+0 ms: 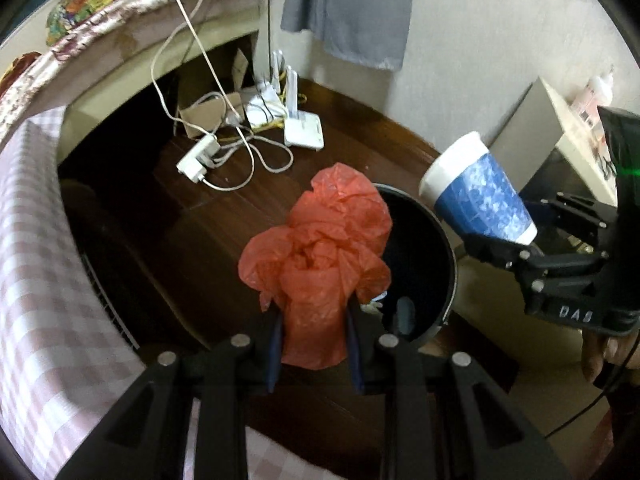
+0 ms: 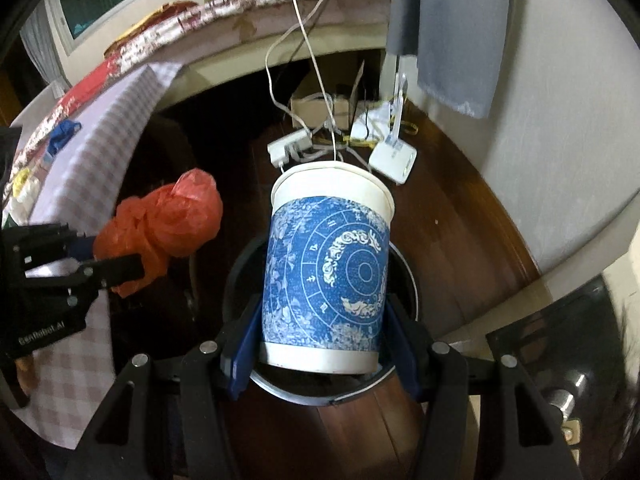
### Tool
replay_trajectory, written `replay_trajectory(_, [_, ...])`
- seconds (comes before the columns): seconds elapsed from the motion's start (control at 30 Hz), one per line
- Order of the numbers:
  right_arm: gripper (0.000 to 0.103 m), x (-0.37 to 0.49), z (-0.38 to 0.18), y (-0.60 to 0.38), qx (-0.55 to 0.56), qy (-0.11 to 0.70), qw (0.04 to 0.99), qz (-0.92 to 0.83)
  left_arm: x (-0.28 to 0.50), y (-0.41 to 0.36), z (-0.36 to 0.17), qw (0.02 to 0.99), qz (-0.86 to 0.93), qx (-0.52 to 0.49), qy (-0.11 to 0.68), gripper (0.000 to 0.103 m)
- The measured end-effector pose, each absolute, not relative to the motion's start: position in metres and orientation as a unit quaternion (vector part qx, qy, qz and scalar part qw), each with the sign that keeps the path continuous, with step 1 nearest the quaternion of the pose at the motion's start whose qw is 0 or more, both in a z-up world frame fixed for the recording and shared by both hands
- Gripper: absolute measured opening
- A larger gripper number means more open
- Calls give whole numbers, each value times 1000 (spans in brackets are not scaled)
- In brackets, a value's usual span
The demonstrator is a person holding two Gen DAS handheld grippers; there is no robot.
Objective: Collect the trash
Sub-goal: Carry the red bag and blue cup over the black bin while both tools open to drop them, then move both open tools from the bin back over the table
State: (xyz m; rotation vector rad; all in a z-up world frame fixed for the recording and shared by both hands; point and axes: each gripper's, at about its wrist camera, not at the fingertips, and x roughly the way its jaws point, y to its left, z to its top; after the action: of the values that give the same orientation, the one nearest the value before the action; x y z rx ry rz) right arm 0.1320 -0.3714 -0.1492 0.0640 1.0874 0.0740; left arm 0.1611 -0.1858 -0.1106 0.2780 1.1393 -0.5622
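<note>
Red bag (image 1: 320,248) pinched in left gripper (image 1: 314,344); cup (image 2: 326,272) clamped by right gripper (image 2: 324,344)

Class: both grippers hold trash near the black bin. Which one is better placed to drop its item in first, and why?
Probably the right gripper: its paper cup hangs directly over the bin. The left gripper's red plastic bag sits over the bin's edge, partly above the floor.

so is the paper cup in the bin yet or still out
Out. The right gripper holds the paper cup by its base above the black bin.
</note>
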Motion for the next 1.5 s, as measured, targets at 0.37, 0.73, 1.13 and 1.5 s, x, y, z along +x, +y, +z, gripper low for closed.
replay_trajectory(0.37, [77,142,-228,-364,-35,575,815,54,172,-220,-173,731,-272,114,615,75])
replay_trajectory(0.73, [85,122,-202,-382,2,564,826,13,158,-166,-122,798,-207,116,554,95])
replay_trajectory(1.13, [85,136,-106,-316,17,485,874,29,148,-80,-64,860,-141,69,485,103])
replay_trajectory(1.5, [85,159,-60,-224,-22,450,888,96,135,1,-38,904,-53,27,422,103])
